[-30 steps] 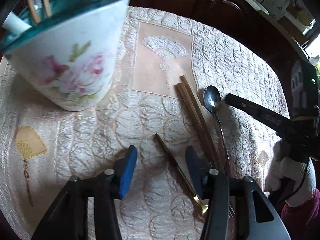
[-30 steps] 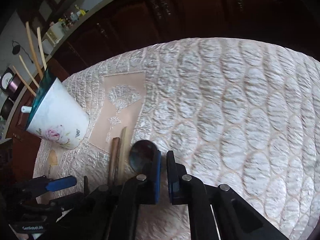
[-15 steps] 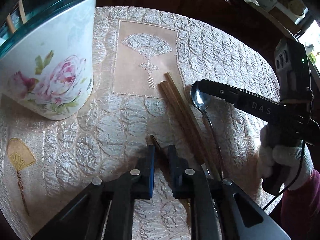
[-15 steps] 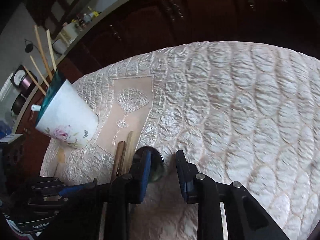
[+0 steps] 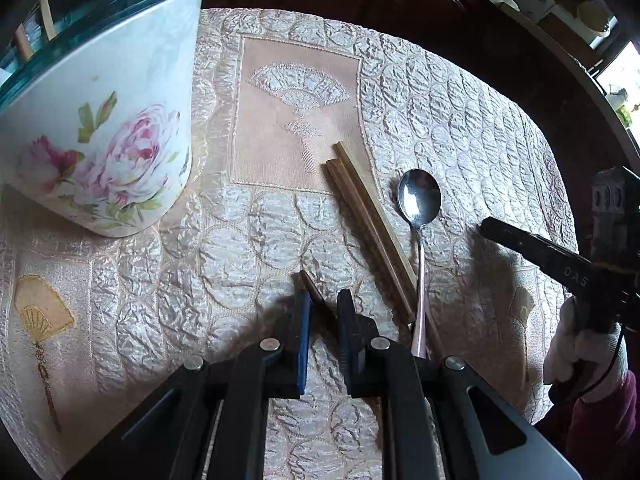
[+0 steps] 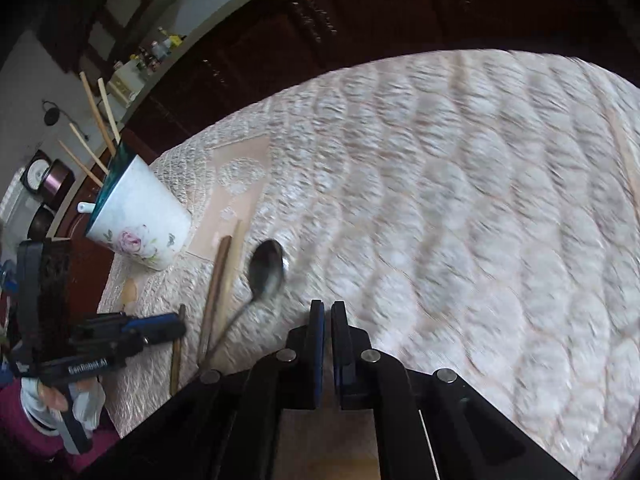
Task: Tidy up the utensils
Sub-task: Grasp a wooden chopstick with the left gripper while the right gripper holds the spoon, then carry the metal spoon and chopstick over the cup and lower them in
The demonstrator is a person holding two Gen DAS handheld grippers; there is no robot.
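Note:
My left gripper (image 5: 324, 308) is shut on the thin dark brown handle of a utensil (image 5: 306, 282) that lies on the quilted cloth; the handle's tip pokes out beyond the pads. To its right lie wooden chopsticks (image 5: 368, 232) and a steel spoon (image 5: 420, 196), bowl pointing away. My right gripper (image 6: 325, 308) is shut with nothing in it and hangs just right of the spoon (image 6: 267, 268), clear of it; its tip (image 5: 486, 226) shows in the left wrist view. A white cup with pink flowers (image 5: 104, 128) (image 6: 140, 220) holds several chopsticks at the far left.
A cream quilted tablecloth (image 5: 248, 240) with fan motifs covers the table. Dark wooden cabinets (image 6: 360, 40) run behind its far edge. A white-gloved hand (image 5: 580, 348) holds the right gripper at the right edge. Bare cloth stretches to the right of the spoon.
My left gripper has shut on the brown handle. My right gripper opened beside the spoon's bowl, shut again with nothing in it and drew back to the right; the spoon stays put.

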